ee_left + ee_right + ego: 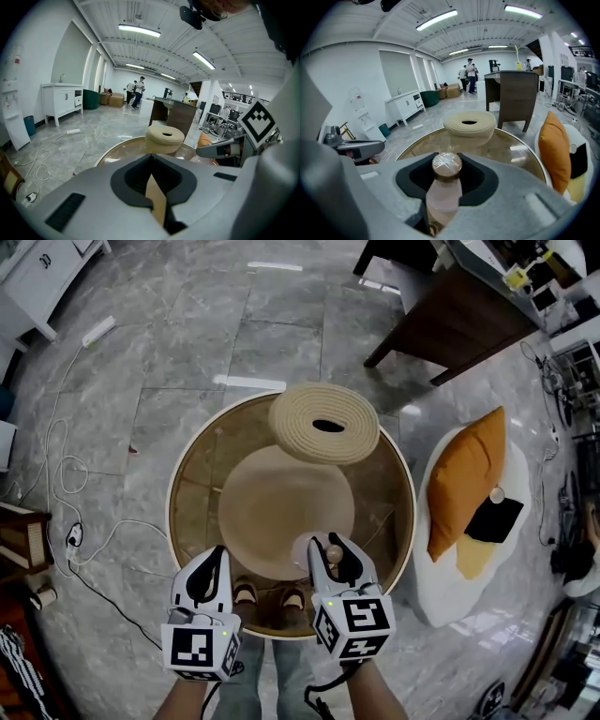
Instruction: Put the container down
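Container not yet set down: the right tongs (pixel 334 561), in the lower centre of the head view, were closed on the container (pixel 446 186), a small pale-pink bottle with a round brown cap. Its jaws stood partly apart, pressed on either side of the neck just under that cap. The bottle was upright, or close to it, over the near part of the round glass tabletop (pixel 382 491), just inside the rim closest to the person. No view showed the bottle's base, so it could not be told whether it touched the glass or hung just above it. The left tongs (pixel 216 561), at the lower left beside the right pair, had their tips drawn together and appeared to carry nothing. A tan sliver showed low between their jaws in the left gripper view; it was most likely the surface below seen through the gap, though that was not certain. A coiled woven ring (pixel 324 423) lay at the far edge of the tabletop, in the upper centre and well apart from the bottle. An orange cushion (pixel 469 472) rested on a white seat at the right of the frame. Judged from this, the carrying looked nearly done. What was left was the last of the lowering, seating the bottle flat on the open glass in front of the ring, then spreading the jaws and drawing them back without tipping it.
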Demonstrator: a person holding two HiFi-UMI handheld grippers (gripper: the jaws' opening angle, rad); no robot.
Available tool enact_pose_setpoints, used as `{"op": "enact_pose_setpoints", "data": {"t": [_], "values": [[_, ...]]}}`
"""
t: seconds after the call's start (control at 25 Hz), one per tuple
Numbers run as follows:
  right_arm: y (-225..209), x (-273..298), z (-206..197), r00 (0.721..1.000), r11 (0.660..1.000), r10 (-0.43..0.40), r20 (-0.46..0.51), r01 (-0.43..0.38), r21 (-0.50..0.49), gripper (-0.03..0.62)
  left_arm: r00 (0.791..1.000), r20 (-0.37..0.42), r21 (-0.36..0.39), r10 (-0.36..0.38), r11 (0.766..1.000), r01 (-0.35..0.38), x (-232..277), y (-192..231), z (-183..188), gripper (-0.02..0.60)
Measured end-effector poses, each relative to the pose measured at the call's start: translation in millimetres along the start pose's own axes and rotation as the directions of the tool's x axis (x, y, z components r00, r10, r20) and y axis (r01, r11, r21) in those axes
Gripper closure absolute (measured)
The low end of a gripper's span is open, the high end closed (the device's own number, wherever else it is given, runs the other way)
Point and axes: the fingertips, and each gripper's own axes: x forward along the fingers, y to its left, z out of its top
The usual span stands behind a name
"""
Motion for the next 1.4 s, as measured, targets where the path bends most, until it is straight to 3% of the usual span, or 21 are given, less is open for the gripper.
{"op": "enact_pose_setpoints", "data": {"t": [0.44, 1.4], "values": [[2, 40, -12, 0.998, 0.997, -0.003, -0.066, -0.003, -0.082, 0.468, 0.999, -0.022, -0.043, 0.037, 0.998, -0.038, 0, 21, -17, 0.578], [0, 68, -25, 0.992, 0.991, -0.017, -0.122, 0.000, -0.132, 0.468, 0.998, -0.032, -0.072, 0.053, 0.996, -0.055, -1, 24, -35, 0.578]]}}
